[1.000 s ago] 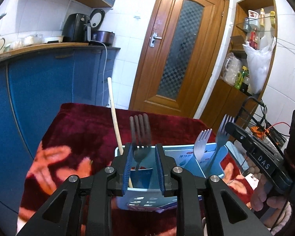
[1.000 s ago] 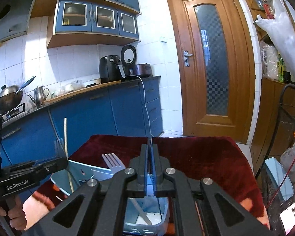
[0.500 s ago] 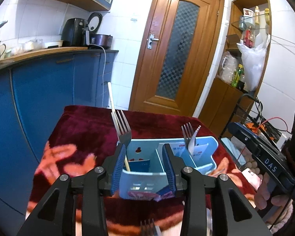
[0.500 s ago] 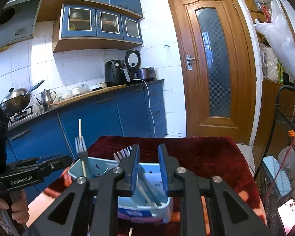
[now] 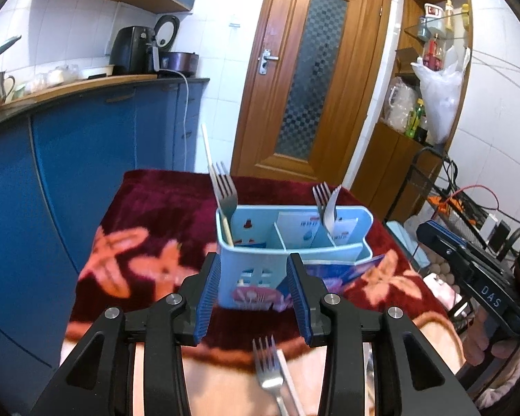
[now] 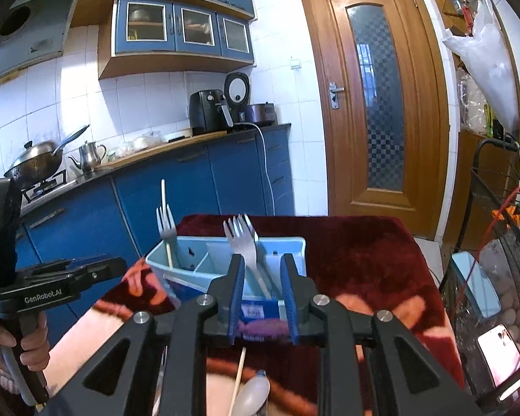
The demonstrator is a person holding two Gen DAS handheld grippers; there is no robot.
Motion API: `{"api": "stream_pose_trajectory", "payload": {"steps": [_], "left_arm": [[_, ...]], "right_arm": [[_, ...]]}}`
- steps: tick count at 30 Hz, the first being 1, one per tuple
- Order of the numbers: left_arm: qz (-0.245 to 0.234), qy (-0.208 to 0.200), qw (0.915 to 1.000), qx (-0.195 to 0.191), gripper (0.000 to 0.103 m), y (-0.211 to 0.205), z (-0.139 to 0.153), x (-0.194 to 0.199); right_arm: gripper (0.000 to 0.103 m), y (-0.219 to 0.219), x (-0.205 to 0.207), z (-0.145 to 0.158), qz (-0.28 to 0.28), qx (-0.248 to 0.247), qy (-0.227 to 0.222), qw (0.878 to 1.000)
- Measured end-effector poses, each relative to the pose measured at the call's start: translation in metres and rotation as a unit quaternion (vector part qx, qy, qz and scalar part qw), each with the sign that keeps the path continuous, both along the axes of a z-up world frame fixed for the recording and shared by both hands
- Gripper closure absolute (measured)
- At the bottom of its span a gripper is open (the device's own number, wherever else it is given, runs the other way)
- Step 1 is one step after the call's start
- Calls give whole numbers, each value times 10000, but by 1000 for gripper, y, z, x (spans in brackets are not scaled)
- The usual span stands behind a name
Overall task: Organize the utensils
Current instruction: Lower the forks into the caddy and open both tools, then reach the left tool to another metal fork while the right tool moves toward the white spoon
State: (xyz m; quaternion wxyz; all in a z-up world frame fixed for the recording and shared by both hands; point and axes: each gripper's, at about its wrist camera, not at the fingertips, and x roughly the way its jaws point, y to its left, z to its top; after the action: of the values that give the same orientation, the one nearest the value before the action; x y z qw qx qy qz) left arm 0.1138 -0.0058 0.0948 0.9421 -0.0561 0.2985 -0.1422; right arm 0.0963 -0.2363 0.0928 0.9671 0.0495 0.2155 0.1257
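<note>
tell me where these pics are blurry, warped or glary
Left wrist view: fisheye bends the blue cabinets; the caddy is fairly sharp, but the blanket and the near fork are smeared. Right wrist view: door bows outward, sunlight patches glare on the wall tiles, the spoon at the bottom is soft.

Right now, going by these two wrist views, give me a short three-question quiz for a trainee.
1. True or false: the left gripper holds a fork.
2. How many forks stand in the caddy? A) one B) three C) five
3. Fill in: a chopstick stands in the caddy's ____ end compartment, seen from the left wrist.

Key: 1 false, both the left and the right gripper are open and empty. 2 B: one fork by the chopstick, two forks at the other end. 3 left.
</note>
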Motion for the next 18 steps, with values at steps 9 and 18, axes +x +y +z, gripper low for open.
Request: {"api": "stream_pose_trajectory", "payload": {"steps": [9,18], "left_arm": [[-77,372,9993,14,62,0,-20,-7],[-236,827,9963,-3,62,-7,-50,-3]], "right_arm": [[78,3,-13,-25,-42,-97,539,9985],[75,-1,-17,-45,-57,-105,872,9961]]}}
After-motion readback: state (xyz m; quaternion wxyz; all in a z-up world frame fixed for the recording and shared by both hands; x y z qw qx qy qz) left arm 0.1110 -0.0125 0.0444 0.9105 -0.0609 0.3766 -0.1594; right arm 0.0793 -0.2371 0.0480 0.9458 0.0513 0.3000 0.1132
